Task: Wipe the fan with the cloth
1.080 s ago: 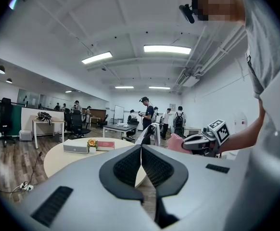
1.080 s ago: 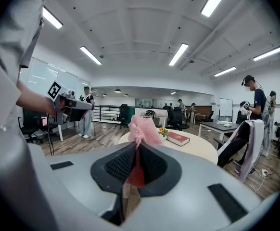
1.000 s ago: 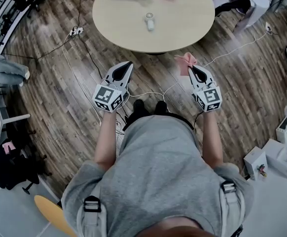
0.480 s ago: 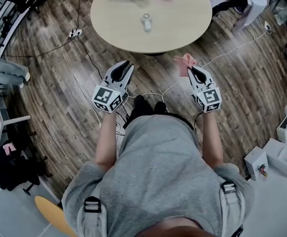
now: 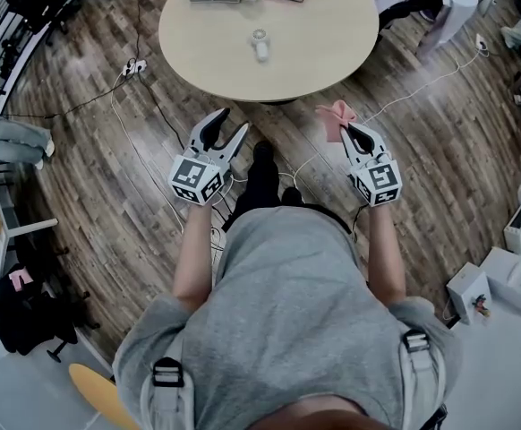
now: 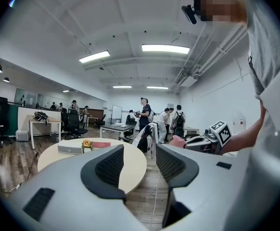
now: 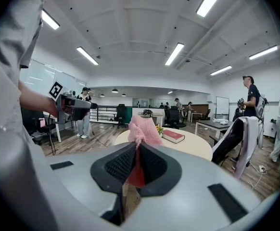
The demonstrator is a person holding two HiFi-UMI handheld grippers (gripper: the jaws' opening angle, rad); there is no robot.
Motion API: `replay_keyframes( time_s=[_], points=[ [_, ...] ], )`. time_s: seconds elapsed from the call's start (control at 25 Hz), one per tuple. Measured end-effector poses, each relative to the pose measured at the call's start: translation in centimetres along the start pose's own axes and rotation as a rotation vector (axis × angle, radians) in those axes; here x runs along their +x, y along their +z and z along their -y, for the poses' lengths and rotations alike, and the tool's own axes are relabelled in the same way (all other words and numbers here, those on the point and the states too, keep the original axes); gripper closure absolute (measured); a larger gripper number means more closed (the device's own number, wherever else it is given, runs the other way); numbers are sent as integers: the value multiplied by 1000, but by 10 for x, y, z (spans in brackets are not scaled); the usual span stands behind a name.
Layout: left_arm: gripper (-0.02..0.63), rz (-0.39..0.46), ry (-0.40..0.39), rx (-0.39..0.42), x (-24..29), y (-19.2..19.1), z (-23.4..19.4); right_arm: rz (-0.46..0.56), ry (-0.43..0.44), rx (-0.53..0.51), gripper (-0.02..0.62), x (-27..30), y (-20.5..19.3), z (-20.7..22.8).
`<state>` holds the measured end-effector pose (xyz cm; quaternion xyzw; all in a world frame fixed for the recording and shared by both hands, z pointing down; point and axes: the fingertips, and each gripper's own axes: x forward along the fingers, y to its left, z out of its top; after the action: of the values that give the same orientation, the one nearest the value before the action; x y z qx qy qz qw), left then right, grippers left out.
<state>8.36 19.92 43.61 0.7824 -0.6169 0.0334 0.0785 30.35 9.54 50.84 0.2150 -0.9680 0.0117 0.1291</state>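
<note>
Cloth in right hand-held gripper, fan on table

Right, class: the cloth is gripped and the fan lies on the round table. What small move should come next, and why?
Probably reach the left gripper toward the fan to take hold of it. Its jaws have just been opening, with nothing between them; the right gripper is shut on the pink cloth, and both hang short of the table.
</note>
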Motion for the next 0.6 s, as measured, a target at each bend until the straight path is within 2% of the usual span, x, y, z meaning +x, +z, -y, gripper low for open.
replay_keyframes(
  time_s=[0.28, 0.6],
  points=[
    [370, -15, -35, 6, 19, 2, -11, 1, -36, 5, 566, 11, 3, 12],
    [351, -36, -39, -23, 45, -7, -46, -37, -55, 2, 566, 41, 2, 28]
  ],
)
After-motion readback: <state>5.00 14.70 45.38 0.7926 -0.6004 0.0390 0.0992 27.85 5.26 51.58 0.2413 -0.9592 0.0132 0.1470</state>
